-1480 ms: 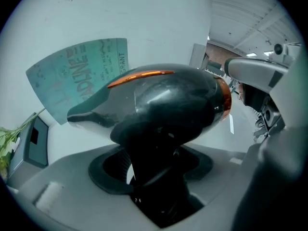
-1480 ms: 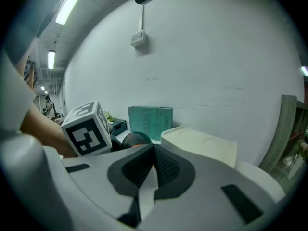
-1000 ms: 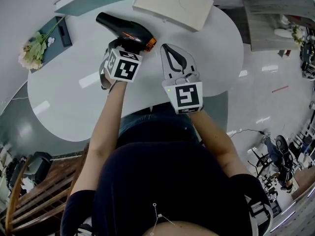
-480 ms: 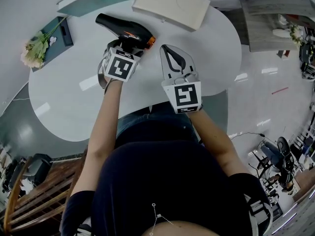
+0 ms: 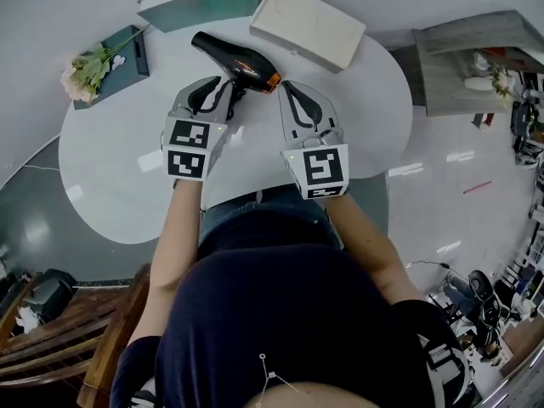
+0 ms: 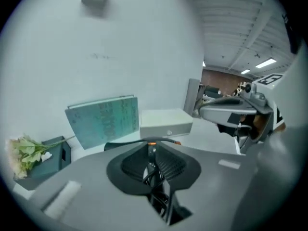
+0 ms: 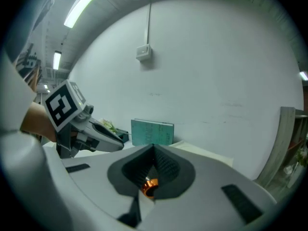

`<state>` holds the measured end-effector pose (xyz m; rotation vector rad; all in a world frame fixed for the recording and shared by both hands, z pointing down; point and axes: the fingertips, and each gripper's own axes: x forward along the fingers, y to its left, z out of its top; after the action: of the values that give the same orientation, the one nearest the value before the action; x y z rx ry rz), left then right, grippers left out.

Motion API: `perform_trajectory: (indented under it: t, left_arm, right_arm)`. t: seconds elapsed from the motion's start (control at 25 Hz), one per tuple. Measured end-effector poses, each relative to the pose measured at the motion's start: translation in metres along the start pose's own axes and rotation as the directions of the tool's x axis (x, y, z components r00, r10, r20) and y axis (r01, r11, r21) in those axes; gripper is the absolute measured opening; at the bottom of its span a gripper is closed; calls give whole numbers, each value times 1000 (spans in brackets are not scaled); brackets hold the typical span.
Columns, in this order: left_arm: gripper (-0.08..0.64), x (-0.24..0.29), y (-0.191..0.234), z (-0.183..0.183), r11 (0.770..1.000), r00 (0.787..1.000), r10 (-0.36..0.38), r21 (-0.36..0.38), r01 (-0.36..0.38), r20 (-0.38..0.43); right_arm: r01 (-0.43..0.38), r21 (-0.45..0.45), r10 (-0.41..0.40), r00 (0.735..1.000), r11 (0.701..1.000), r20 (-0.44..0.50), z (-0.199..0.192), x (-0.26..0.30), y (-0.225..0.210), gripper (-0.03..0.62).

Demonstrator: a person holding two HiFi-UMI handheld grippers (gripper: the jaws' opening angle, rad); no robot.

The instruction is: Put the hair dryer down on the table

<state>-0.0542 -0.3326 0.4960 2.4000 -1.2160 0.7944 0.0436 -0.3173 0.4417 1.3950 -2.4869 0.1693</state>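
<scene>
The black hair dryer (image 5: 236, 60) with its orange nozzle lies on the white table (image 5: 127, 168), nozzle towards the right. My left gripper (image 5: 223, 83) is just in front of it, by its handle. Its jaws are closing, their tips almost together, and they hold nothing. In the left gripper view the dryer (image 6: 122, 145) shows just past the left gripper (image 6: 151, 143), with its cord seen through the gap. My right gripper (image 5: 286, 84) is shut and empty beside the nozzle. The orange nozzle (image 7: 150, 186) shows through the gap of the right gripper (image 7: 153, 147).
A teal book (image 5: 200, 2) and a white box (image 5: 310, 25) stand at the table's far edge. Flowers (image 5: 89, 68) lie on a dark teal box (image 5: 119, 58) at the far left. A wooden chair (image 5: 51, 347) is at the lower left, off the table.
My left gripper has come off the dryer's handle and drawn back towards me, its jaws narrowing. The dryer stays lying on the table. The right gripper has barely moved.
</scene>
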Motion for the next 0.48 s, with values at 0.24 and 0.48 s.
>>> perform_trajectory:
  t: [0.24,0.48]
  left_arm:
    - [11,-85,17,50,991,949,135,-52,-125,285]
    - [11,-178,42,99,950,828,297,-62,-305,475]
  right_arm:
    - [-39,-86,50,991,996,125,66,-2,24,-12]
    - [-61,-141,98,958,988,270,145,-12,42,-12]
